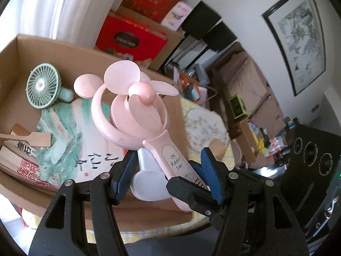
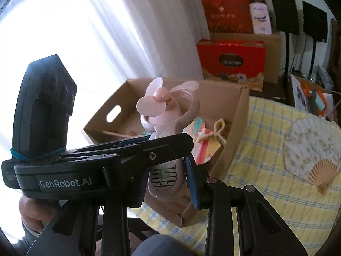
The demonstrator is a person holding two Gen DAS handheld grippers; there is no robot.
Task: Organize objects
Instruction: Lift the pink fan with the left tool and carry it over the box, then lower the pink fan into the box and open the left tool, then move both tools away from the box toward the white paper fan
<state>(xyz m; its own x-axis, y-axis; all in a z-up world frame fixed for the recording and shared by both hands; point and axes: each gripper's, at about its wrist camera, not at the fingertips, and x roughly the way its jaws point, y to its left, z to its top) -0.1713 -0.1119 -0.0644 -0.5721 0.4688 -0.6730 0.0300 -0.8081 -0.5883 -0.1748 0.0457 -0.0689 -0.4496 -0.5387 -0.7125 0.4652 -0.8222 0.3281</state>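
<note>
I see the pink fan [image 1: 136, 106] upright at mid-frame in the left wrist view, its head over the open cardboard box [image 1: 64, 49]. My left tool [image 1: 169, 172] stands spread on either side of the handle, with a gap at its right pad. In the right wrist view my right tool [image 2: 167, 185] pinches the lower handle. A green fan [image 1: 41, 85] lies inside the box at upper left. A folding fan [image 2: 315, 155] rests on the checked cloth [image 2: 255, 149] at right.
</note>
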